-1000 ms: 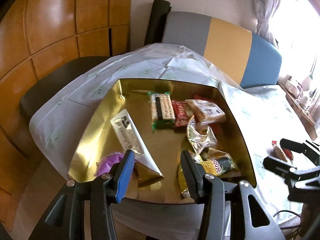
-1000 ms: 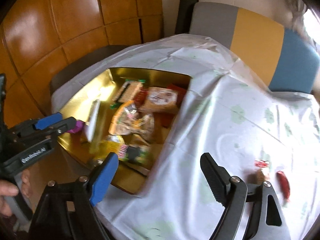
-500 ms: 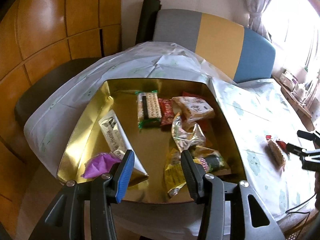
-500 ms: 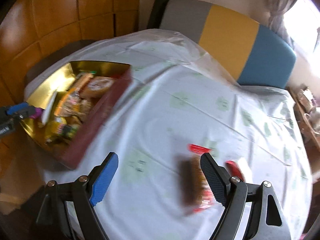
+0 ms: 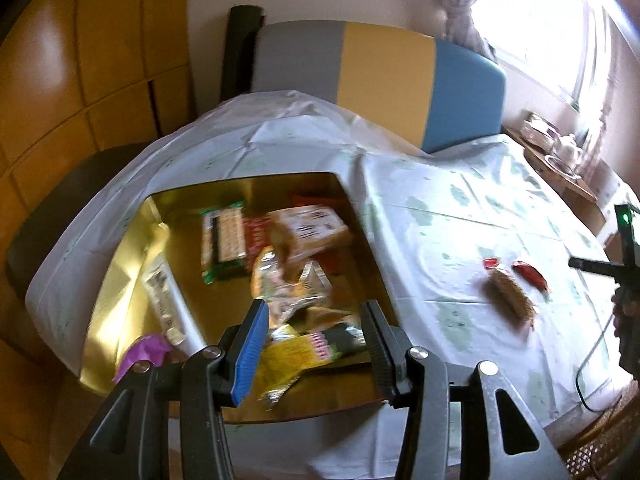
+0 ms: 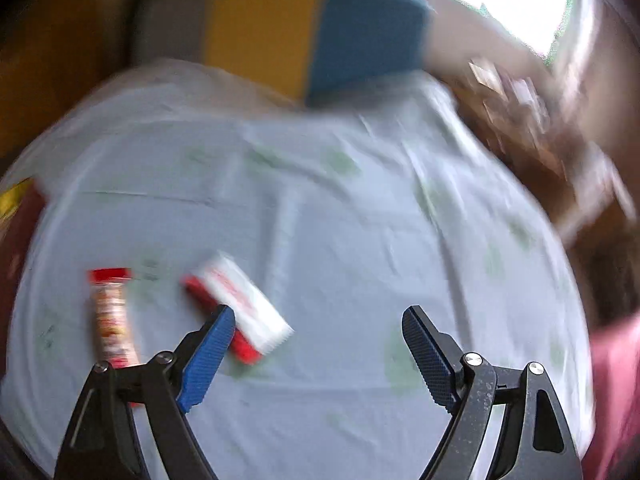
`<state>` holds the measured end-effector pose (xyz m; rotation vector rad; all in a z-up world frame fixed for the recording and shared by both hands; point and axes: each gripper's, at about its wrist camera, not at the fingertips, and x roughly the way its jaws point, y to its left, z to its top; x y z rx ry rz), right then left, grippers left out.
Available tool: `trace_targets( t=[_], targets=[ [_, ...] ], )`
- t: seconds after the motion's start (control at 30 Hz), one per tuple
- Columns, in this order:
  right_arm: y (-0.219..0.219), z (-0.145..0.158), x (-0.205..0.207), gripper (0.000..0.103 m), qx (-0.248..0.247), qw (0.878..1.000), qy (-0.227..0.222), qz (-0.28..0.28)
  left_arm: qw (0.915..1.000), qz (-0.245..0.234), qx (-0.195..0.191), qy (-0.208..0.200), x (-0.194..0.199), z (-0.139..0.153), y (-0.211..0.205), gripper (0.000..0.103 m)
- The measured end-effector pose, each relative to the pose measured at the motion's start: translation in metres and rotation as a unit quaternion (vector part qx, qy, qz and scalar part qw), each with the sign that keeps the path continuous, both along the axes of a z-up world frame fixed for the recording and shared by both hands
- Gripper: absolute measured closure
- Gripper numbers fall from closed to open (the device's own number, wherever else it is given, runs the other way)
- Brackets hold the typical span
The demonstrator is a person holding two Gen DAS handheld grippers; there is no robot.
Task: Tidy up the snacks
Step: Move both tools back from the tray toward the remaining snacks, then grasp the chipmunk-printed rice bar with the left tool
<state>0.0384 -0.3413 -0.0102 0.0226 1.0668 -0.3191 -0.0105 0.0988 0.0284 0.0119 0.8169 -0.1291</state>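
Note:
A gold-lined box (image 5: 120, 264) lies on the white tablecloth and holds several wrapped snacks, among them a green-edged cracker pack (image 5: 224, 240) and a yellow bag (image 5: 292, 356). My left gripper (image 5: 314, 322) hovers open over the box's near edge, empty. Right of the box lie a long biscuit pack (image 5: 510, 294) and a red pack (image 5: 530, 274). The right wrist view is blurred. My right gripper (image 6: 318, 316) stands wide open and empty above the cloth. The red-and-white pack (image 6: 240, 308) lies at its left finger, and the long biscuit pack (image 6: 112, 316) lies further left.
A chair back in grey, yellow and blue (image 5: 380, 76) stands behind the table. Wood panelling (image 5: 80, 60) fills the left, with a dark seat (image 5: 48, 208) below it. A low shelf with crockery (image 5: 560, 156) sits at the right, and a cable (image 5: 588, 376) hangs off the table's edge.
My right gripper has swung from over the gold box to the right, above the two loose packs. My left gripper has shifted a little along the box's near edge, still open.

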Motion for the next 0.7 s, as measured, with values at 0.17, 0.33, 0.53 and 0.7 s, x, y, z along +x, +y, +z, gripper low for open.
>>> trace_targets(
  t=[0.17,0.33,0.53,0.7],
  targets=[
    [-0.008,0.003,0.003,0.016,0.026,0.999,-0.007,-0.018,0.9991,-0.041,-0.001,0.008,0.005,0.000,-0.032,0.054],
    [-0.005,0.007,-0.001,0.016,0.029,0.999,-0.015,-0.018,0.9955,-0.093,0.001,0.017,0.010,-0.001,-0.069,0.054],
    [-0.008,0.006,-0.004,0.014,0.030,0.999,-0.018,-0.028,0.9897,-0.136,-0.002,0.046,0.019,-0.011,-0.105,0.054],
    [-0.014,0.005,-0.002,0.013,0.027,0.999,-0.016,-0.034,0.9850,-0.161,0.007,0.061,0.023,-0.019,-0.126,0.054]
  ],
)
